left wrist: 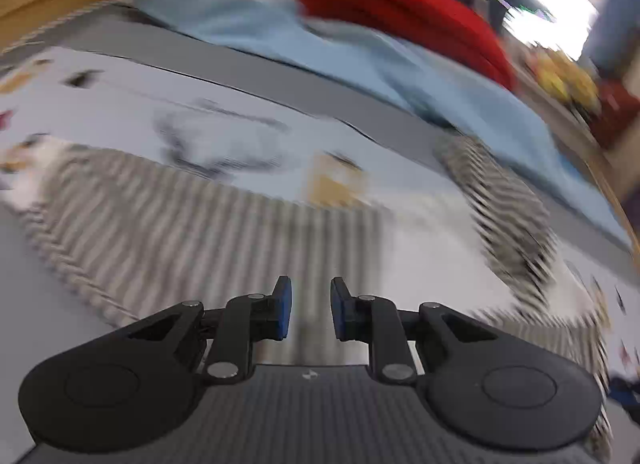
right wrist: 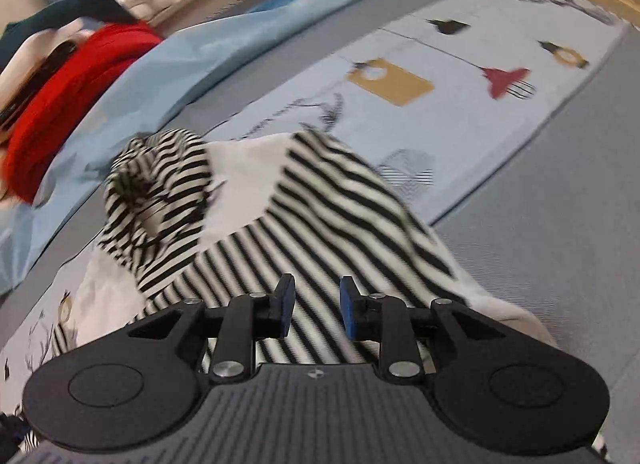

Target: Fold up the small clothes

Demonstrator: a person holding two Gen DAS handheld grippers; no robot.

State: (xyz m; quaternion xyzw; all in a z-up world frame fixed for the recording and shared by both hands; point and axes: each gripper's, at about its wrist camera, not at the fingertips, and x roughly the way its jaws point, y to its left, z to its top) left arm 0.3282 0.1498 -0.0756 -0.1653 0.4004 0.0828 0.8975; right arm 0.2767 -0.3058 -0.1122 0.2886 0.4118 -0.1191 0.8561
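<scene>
Left gripper [left wrist: 311, 308] is hanging over the bed with its blue pads [left wrist: 285, 304] spread apart and nothing between them. No brand text I can read anywhere, just a tiny round logo mark on each gripper body (way too small to make out). Right gripper [right wrist: 317, 310] is the same deal, pads parted with nothing between them, sitting just above the striped shirt [right wrist: 304, 224].

That shirt is black-and-white stripes with plain white panels, lying rumpled on the printed sheet [right wrist: 460, 76]. Its left side is bunched into a curled lump, the rest spreads out toward the gripper. In the left view it's a blurry striped smear [left wrist: 192, 220] right under the fingers.

Sheet print shows cartoon lamps and a tan tag shape, no lettering. Further left there's a light blue cloth [right wrist: 180, 64], then a red knit thing [right wrist: 68, 80] piled at the edge.
</scene>
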